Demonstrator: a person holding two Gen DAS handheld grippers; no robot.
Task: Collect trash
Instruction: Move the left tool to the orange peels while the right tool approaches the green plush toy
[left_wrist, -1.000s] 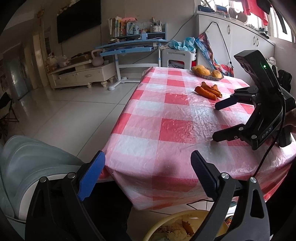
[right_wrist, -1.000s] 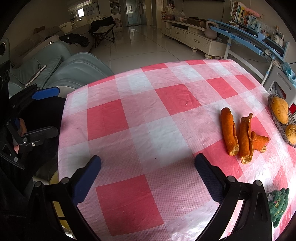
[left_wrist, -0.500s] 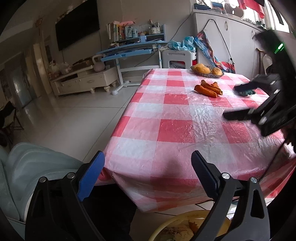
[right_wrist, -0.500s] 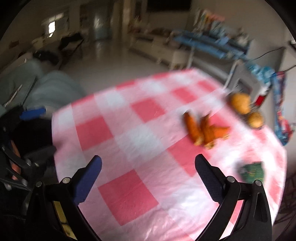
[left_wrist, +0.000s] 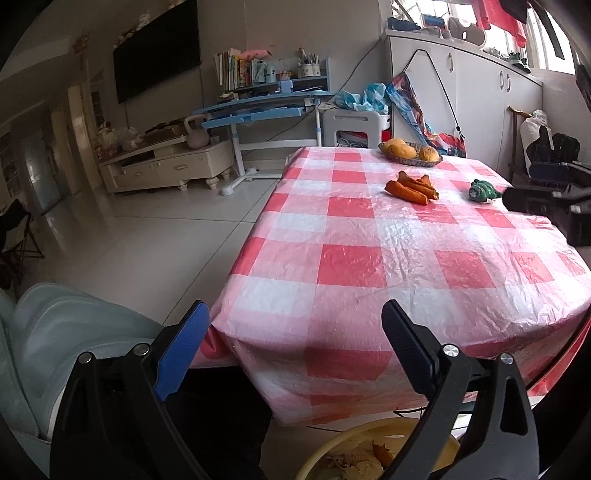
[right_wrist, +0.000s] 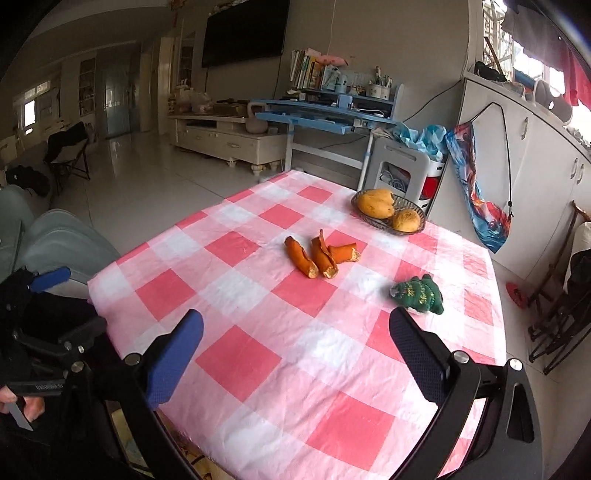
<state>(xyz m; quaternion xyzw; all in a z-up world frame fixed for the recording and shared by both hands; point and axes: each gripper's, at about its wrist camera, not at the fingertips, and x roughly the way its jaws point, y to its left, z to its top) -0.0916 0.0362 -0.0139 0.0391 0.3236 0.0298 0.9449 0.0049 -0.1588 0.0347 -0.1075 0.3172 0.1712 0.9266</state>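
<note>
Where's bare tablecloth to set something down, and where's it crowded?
Free: the whole near half of the tablecloth, from the front edge up to the orange peels; also the left strip beside the peels. Crowded: the far right, where the peels, the green crumpled wrapper and the fruit basket sit apart but close.

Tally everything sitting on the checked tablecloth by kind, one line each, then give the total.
Orange peel pieces: 3
Wicker fruit basket: 1
Yellow-orange fruits in the basket: 2
Green knitted item: 1
Total: 7
</note>
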